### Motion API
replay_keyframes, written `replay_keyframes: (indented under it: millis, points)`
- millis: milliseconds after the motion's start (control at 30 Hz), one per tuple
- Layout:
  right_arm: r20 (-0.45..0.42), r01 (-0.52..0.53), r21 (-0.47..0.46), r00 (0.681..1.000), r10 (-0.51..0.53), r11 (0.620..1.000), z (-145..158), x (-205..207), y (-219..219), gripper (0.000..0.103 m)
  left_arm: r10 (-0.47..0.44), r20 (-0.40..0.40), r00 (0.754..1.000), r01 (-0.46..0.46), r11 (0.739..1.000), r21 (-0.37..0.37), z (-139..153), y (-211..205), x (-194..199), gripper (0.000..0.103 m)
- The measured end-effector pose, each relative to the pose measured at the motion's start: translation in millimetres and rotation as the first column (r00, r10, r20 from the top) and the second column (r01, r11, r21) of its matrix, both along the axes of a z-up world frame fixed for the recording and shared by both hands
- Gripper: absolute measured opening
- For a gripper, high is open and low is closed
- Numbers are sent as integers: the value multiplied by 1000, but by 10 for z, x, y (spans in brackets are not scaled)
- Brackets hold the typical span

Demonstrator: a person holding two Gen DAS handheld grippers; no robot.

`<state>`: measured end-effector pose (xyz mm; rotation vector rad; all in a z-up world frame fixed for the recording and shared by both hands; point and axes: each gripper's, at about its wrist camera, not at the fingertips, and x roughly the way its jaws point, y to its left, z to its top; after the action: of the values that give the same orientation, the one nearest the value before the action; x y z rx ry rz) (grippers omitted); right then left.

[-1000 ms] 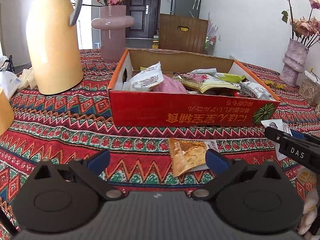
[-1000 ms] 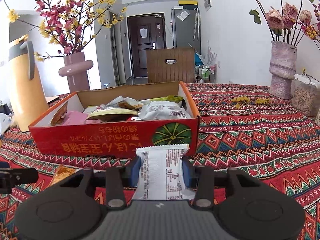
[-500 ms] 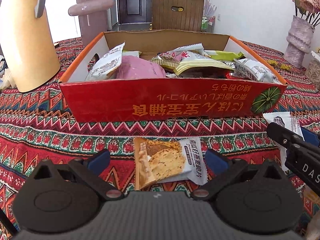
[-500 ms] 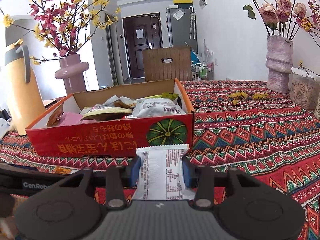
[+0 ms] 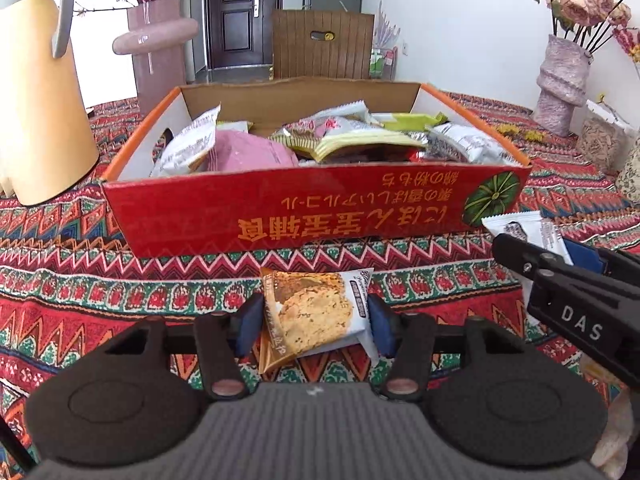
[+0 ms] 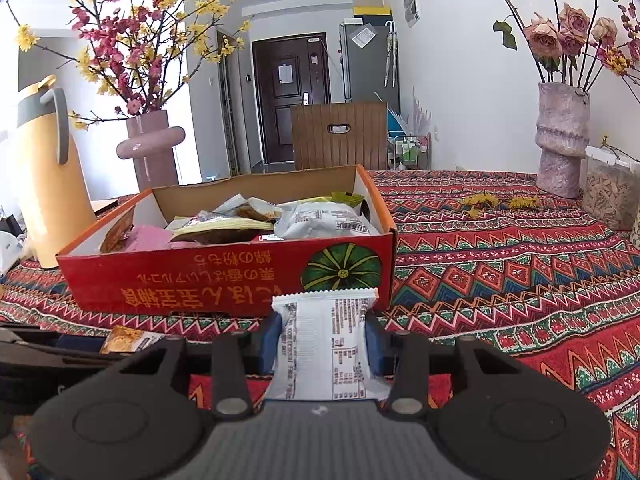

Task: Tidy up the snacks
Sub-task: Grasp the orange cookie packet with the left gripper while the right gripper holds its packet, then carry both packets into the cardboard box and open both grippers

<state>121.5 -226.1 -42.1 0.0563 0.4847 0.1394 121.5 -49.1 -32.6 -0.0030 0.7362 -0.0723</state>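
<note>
Crinkly foil packets, light and crushable: left tool (image 5: 312,322) pinches the biscuit pack (image 5: 314,314) at its sides, right tool (image 6: 322,342) pinches the white pack (image 6: 326,344) likewise.

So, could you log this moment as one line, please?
left gripper: shut on biscuit packet | right gripper: shut on white packet | box: ahead

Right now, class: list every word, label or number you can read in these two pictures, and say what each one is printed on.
"DAS": white letters on the right gripper, seen from the left wrist.
Red box: large yellow characters, upside down, not legible to me.
Biscuit packet: print too small.
White packet: fine print blurred.
</note>
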Motion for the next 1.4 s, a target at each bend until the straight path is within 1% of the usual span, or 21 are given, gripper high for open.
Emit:
replay_keyframes:
  millis: [133, 300, 433, 567, 667, 767, 833, 933, 1000, 1033, 1067, 1100, 1133, 1167, 1200, 1233, 1267, 1333, 1400]
  points:
    - [45, -31, 3, 999, 30, 1000, 94, -86, 24, 42, -10, 72, 997, 11, 1000, -8, 208, 64, -100, 56]
    - [84, -60, -1, 995, 59, 998, 312, -90, 83, 42, 13, 172, 985, -13, 1000, 1, 536, 152, -105, 56]
    - [112, -68, -15, 991, 70, 998, 498, 70, 138, 42, 42, 236, 971, -45, 999, 7, 762, 213, 9, 57]
    - [140, -54, -38, 988, 59, 998, 682, 343, 197, 42, 68, 273, 960, -76, 997, 18, 904, 240, 202, 57]
    - [139, -44, -47, 989, 50, 998, 758, 627, 247, 42, 95, 291, 952, -108, 994, 28, 949, 272, 365, 57]
    - [128, -29, -46, 991, 35, 999, 773, 891, 277, 42, 132, 289, 948, -146, 989, 26, 953, 340, 554, 57]
    - [116, -18, -53, 993, 24, 998, 735, 1039, 299, 42, 158, 273, 949, -173, 984, 32, 928, 381, 673, 57]
    - [74, -14, -65, 997, 19, 998, 642, 1209, 342, 42, 184, 263, 947, -201, 979, 41, 861, 433, 790, 58]
    - [56, -15, -74, 998, 20, 997, 584, 1252, 364, 43, 196, 251, 948, -211, 977, 37, 818, 473, 832, 60]
    - [52, -18, -74, 998, 22, 997, 564, 1243, 368, 43, 196, 247, 949, -211, 977, 35, 797, 487, 837, 64]
    - [53, -20, -71, 998, 24, 997, 561, 1230, 363, 45, 197, 247, 949, -211, 977, 33, 777, 502, 835, 72]
    - [60, -15, -70, 998, 19, 997, 567, 1209, 360, 47, 201, 254, 946, -217, 976, 36, 763, 509, 818, 74]
    - [65, -13, -66, 998, 17, 998, 580, 1187, 351, 53, 201, 261, 944, -217, 975, 35, 762, 522, 804, 79]
    - [73, -9, -60, 997, 14, 998, 595, 1158, 337, 70, 200, 263, 944, -215, 976, 30, 758, 539, 785, 85]
    - [89, -2, -58, 996, 7, 998, 617, 1115, 318, 87, 203, 264, 943, -216, 976, 24, 756, 555, 763, 90]
    - [105, 8, -59, 994, -2, 998, 631, 1069, 308, 92, 208, 268, 941, -221, 975, 17, 756, 569, 731, 100]
    - [114, 11, -59, 993, -4, 998, 645, 1025, 298, 97, 210, 281, 937, -221, 975, 11, 762, 577, 680, 103]
    - [117, 2, -51, 993, 4, 999, 674, 936, 264, 99, 206, 293, 934, -218, 976, 8, 775, 594, 598, 103]
    - [120, 0, -49, 993, 6, 999, 703, 825, 234, 103, 204, 292, 934, -211, 977, -7, 797, 615, 509, 103]
